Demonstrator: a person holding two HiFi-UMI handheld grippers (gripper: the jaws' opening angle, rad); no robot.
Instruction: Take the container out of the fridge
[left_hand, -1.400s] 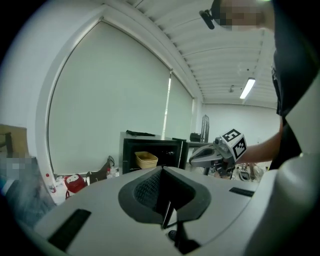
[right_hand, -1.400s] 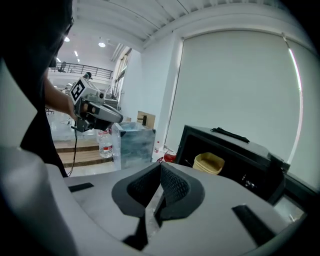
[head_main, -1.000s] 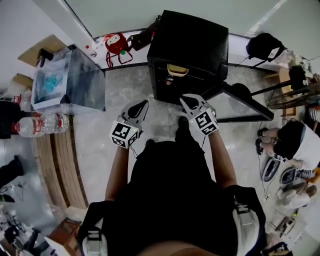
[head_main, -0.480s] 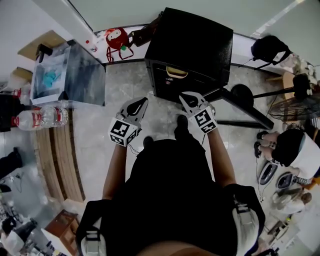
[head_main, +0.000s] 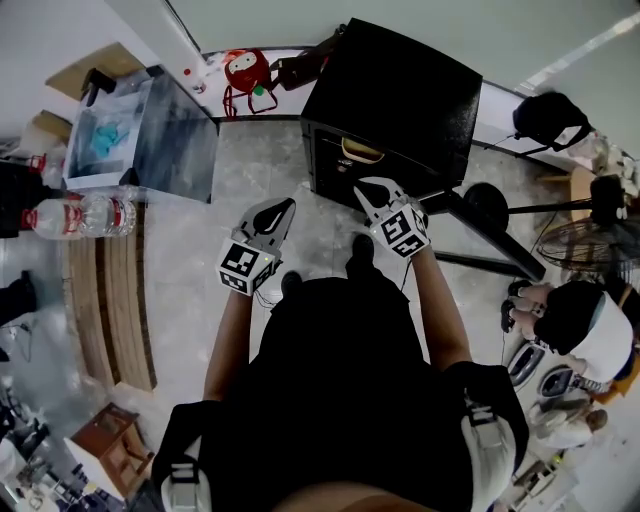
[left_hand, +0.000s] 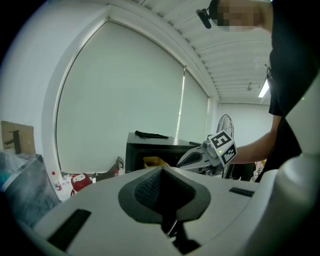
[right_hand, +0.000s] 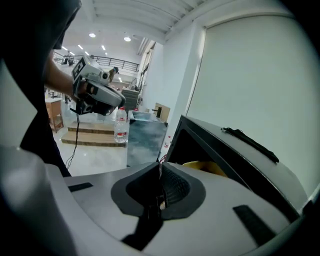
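Observation:
A small black fridge (head_main: 395, 95) stands on the floor ahead, its front open. A yellow container (head_main: 362, 152) shows inside the opening. My right gripper (head_main: 365, 190) is shut and empty, its tips just below and in front of the opening, short of the container. My left gripper (head_main: 278, 210) is shut and empty too, lower and further left over the floor. In the left gripper view the fridge (left_hand: 150, 147), the container (left_hand: 155, 161) and the right gripper (left_hand: 200, 156) lie ahead. The right gripper view shows the container (right_hand: 205, 167) just beyond its pads (right_hand: 167, 185).
The fridge's open door (head_main: 490, 225) juts out at the right. A clear box (head_main: 150, 140), a water bottle (head_main: 80, 215) and wooden boards (head_main: 100, 300) are at the left. A red toy (head_main: 243, 75) lies by the wall. A fan (head_main: 590, 240) and a seated person (head_main: 590, 330) are at the right.
The right gripper has moved up and forward, closer to the fridge opening. The left gripper has barely moved. The head view has shifted slightly.

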